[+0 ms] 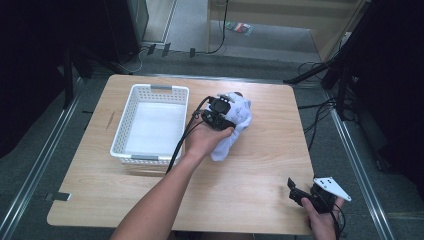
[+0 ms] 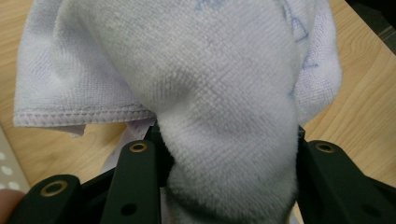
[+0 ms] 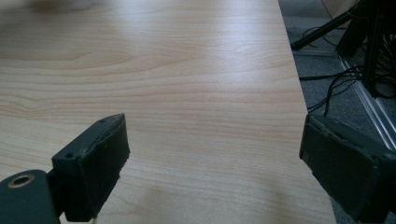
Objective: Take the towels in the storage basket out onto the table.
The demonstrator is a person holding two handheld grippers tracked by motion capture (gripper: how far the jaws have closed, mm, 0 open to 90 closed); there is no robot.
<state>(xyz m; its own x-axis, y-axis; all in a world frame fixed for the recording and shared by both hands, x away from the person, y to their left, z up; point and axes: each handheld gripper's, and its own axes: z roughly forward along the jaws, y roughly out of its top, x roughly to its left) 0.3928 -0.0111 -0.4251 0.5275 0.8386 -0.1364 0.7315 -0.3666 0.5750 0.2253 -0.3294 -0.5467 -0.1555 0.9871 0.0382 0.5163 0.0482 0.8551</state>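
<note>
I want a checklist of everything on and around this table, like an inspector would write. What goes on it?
Surface: wooden table, bare light wood around the things on it.
Job's things: white towel bunched up right of the white basket; basket looks empty.
Clutter: nothing seen on the table.
Grippers: left gripper closed on the towel, cloth squeezed between its fingers; right gripper open over bare wood at the table's near right corner, holding nothing.
Cables: a black cable trails from the left gripper along the basket's side; more cables lie on the floor to the right.
Surroundings: grey floor, dark stands right of the table, a small colourful object on the floor beyond.
</note>
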